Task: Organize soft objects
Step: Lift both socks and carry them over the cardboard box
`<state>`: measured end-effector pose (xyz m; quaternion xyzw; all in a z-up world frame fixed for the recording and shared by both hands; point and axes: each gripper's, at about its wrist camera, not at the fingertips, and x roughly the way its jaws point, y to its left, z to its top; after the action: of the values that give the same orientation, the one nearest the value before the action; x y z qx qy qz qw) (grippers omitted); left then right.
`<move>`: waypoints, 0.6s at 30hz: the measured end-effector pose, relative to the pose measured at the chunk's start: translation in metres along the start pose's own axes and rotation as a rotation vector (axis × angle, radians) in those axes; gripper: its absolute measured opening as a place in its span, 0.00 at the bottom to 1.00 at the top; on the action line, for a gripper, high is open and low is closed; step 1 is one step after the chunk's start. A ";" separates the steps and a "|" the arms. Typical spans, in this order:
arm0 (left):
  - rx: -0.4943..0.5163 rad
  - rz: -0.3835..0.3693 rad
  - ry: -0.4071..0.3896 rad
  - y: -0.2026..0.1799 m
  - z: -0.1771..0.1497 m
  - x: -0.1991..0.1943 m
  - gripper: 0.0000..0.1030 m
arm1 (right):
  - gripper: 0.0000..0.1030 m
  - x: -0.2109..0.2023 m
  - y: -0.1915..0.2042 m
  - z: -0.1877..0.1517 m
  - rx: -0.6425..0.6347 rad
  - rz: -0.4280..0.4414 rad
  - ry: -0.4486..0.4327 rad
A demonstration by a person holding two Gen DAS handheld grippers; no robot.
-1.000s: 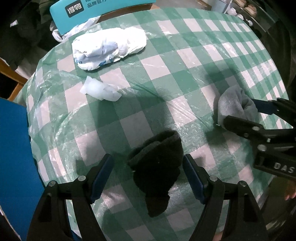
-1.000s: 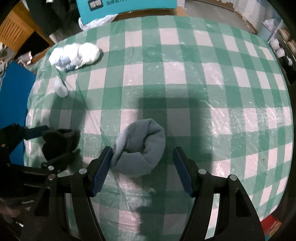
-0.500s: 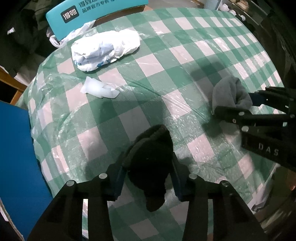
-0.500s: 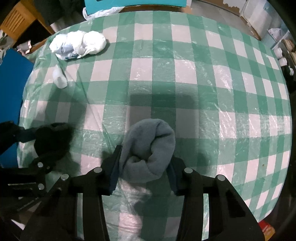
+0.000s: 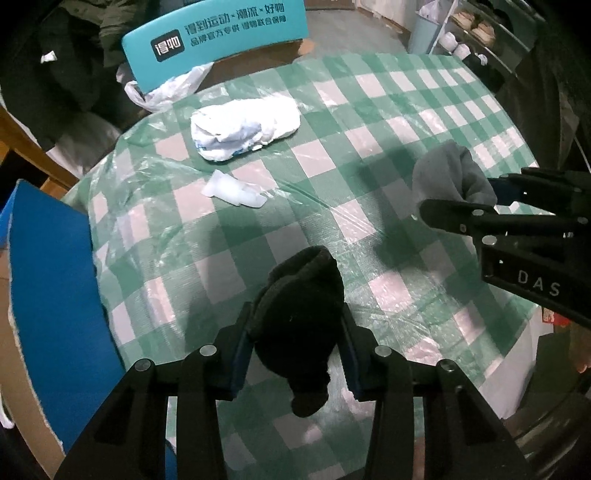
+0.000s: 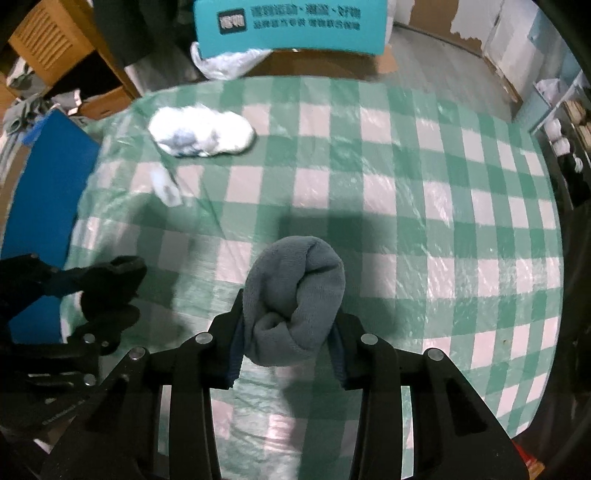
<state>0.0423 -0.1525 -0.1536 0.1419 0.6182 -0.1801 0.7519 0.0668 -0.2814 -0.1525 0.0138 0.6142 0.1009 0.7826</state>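
Presently, the left gripper (image 5: 295, 332) is clamped on a rolled black sock (image 5: 301, 317), and the right gripper (image 6: 288, 332) has just been closing and now pinches a rolled grey sock (image 6: 295, 299); both bundles hang clear above the green-checked tablecloth (image 6: 424, 221). Only the left wrist view shows the black sock's loose end drooping below the pads, with the right gripper seen side-on at the frame's right edge; only the right wrist view shows the grey roll's folded-in end facing the camera. No container is visible on the table. Near the far left edge lie a white crumpled bundle (image 5: 243, 127) and, nearer, a small clear plastic scrap (image 5: 232, 190). Beyond the table stand a teal printed box (image 6: 291, 26) and a white plastic bag (image 6: 229, 62); a blue board (image 5: 51, 295) flanks the left edge.
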 end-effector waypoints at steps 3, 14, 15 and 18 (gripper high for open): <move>-0.012 0.006 -0.017 0.005 -0.001 -0.008 0.41 | 0.36 -0.011 0.011 0.002 -0.011 0.009 -0.021; -0.074 -0.007 -0.060 0.030 -0.013 -0.038 0.41 | 0.36 -0.048 0.029 0.003 -0.056 0.043 -0.094; -0.077 -0.008 -0.062 0.031 -0.015 -0.040 0.41 | 0.36 -0.050 0.031 0.003 -0.059 0.045 -0.097; -0.085 -0.011 -0.070 0.036 -0.020 -0.046 0.41 | 0.36 -0.055 0.038 0.003 -0.068 0.048 -0.106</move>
<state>0.0331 -0.1071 -0.1124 0.0999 0.5995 -0.1627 0.7773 0.0522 -0.2536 -0.0933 0.0074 0.5676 0.1397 0.8114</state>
